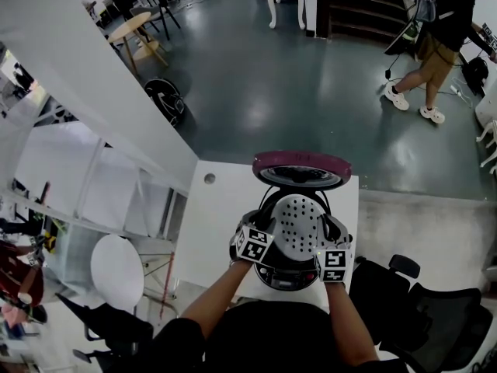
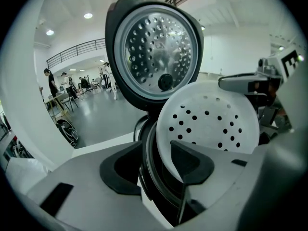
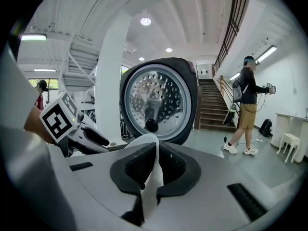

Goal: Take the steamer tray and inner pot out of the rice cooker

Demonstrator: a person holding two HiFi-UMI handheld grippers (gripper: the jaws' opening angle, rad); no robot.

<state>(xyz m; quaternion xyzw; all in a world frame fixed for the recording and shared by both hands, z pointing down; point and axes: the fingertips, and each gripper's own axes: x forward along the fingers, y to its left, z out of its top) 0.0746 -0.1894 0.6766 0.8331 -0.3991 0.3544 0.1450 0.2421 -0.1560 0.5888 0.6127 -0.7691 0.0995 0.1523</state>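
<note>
Indoors, white table point(image 1: 213, 216) on grey floor point(image 1: 311, 92); right gripper point(image 3: 152, 160) fingers clamp steamer tray point(image 1: 299, 224), left gripper point(image 2: 156, 165) fingers apart.

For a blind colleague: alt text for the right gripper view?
The right tool is shut on the edge of the white steamer tray. Behind it stands the rice cooker's open lid, with the left tool at left.
</note>
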